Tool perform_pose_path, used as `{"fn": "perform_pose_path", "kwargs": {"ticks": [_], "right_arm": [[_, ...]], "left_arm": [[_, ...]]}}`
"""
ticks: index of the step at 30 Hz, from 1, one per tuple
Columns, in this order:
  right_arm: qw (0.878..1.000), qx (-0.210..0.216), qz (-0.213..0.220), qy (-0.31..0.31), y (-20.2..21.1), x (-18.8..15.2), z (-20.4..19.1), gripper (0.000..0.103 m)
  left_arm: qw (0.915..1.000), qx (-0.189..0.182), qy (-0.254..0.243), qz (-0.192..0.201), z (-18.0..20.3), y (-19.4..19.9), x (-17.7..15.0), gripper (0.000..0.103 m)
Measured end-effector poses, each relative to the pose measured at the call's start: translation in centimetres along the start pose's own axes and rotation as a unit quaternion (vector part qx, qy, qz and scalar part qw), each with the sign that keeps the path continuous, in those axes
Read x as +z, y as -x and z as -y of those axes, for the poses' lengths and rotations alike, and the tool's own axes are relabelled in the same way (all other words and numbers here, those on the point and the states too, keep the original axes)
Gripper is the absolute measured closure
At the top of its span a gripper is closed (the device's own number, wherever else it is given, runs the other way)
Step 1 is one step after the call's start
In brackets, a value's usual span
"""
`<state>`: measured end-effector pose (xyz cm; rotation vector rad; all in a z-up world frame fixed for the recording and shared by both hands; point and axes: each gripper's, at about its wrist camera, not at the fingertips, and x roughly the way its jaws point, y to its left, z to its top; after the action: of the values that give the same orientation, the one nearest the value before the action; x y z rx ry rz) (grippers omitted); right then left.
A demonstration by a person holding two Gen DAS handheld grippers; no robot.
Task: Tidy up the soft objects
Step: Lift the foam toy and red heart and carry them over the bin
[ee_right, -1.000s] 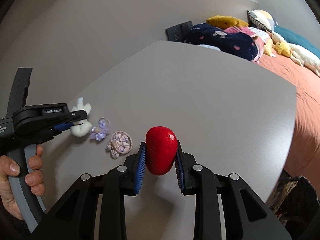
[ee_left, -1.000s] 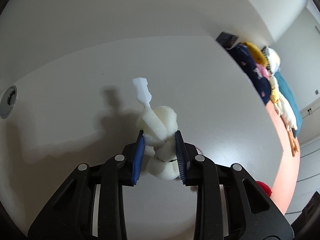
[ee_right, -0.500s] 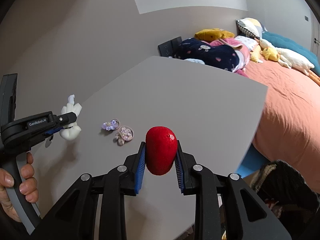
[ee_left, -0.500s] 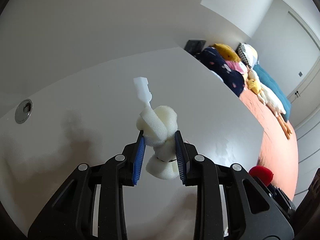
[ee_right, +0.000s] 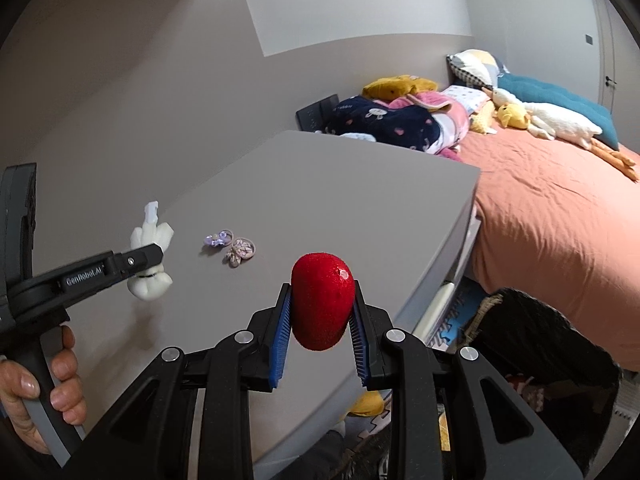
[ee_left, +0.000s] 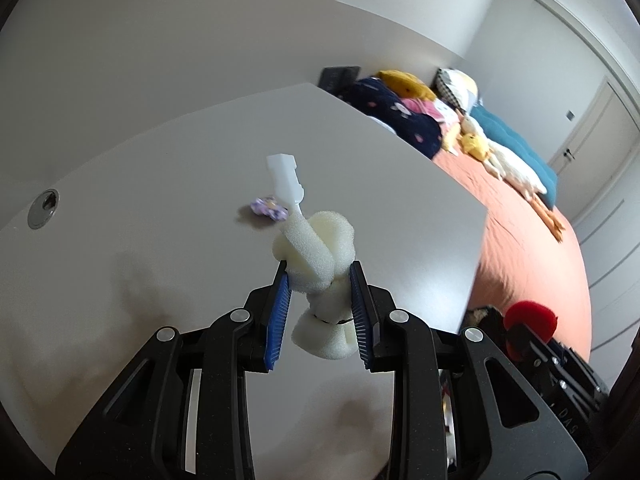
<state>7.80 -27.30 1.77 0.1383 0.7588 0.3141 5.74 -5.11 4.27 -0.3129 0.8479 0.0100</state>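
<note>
Both tools have lifted higher over the table [ee_right: 360,200]. The left tool [ee_left: 320,300] squeezes a white foam toy [ee_left: 320,256]; the right tool [ee_right: 320,312] squeezes a red strawberry [ee_right: 322,300]. Only the right view shows the pink hair tie [ee_right: 240,250], at 10 o'clock.

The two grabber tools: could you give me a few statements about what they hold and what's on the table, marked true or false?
1. The right gripper is shut on a red strawberry toy. True.
2. The left gripper is empty. False: it is shut on a white foam toy.
3. Two small fabric hair ties lie on the grey table. True.
4. The foam toy rests on the table. False: it is held above it.
5. The bed has an orange cover. True.
</note>
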Motion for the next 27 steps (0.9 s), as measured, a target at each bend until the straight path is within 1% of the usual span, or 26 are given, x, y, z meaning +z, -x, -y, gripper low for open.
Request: {"fn": "perform_pose_path", "kwargs": {"ticks": [12, 15, 20, 27], "right_arm": [[0.999, -0.025, 0.025, -0.015, 4.8, -3.2, 2.5, 0.074], [0.999, -0.033, 0.029, -0.021, 5.6, -3.7, 3.3, 0.074], [0.998, -0.047, 0.037, -0.032, 7.0, -4.7, 4.9, 0.074], [0.996, -0.066, 0.046, -0.049, 8.9, -5.7, 7.2, 0.074]], "left_arm": [[0.9985, -0.03, -0.045, -0.001, 4.4, 1.2, -3.6, 0.074], [0.9977, -0.036, -0.058, -0.002, 5.7, 0.9, -4.1, 0.074], [0.995, -0.052, -0.085, -0.01, 8.3, 0.4, -5.4, 0.074], [0.991, -0.068, -0.114, -0.017, 11.0, 0.3, -6.6, 0.074]]}}
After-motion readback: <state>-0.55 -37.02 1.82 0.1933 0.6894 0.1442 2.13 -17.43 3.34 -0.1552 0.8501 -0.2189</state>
